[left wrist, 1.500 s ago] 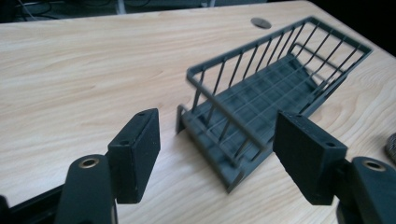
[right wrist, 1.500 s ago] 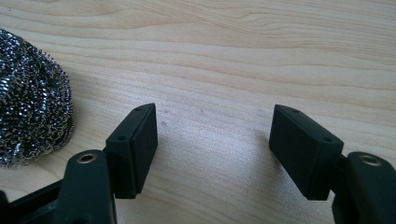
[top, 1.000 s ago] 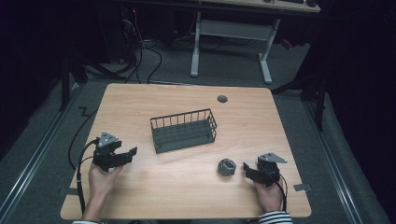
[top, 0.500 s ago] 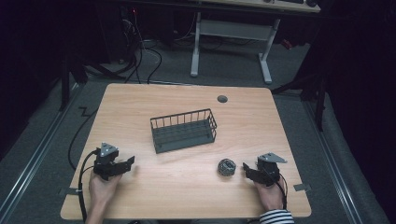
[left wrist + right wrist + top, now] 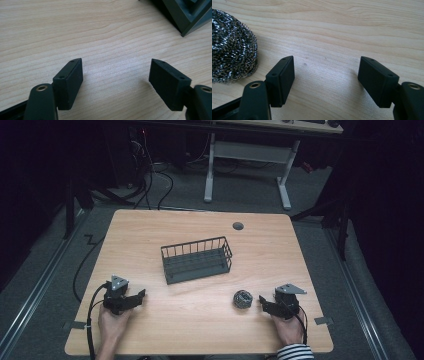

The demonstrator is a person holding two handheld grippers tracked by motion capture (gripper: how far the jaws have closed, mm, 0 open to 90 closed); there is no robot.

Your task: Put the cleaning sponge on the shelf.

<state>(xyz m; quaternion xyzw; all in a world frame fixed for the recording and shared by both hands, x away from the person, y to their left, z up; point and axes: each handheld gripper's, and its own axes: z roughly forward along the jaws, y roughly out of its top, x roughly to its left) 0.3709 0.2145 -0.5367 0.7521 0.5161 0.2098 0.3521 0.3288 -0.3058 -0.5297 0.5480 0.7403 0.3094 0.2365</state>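
Steel-wool scourer [image 5: 242,298], a round silvery ball of coiled wire, lies on the pale wooden surface [image 5: 200,230] near the dark wire rectangular basket [image 5: 197,259], toward the person's side and to its right, just beside the right claw [image 5: 264,304]. Compared with a second ago, the left claw [image 5: 136,297] has drawn back from the basket toward the surface's near edge; the scourer, basket and right claw sit where they were. One scourer, one basket, two claws. Both claws are spread wide and released, grasping nothing; the right claw's jaws rest over bare wood with the scourer outside them
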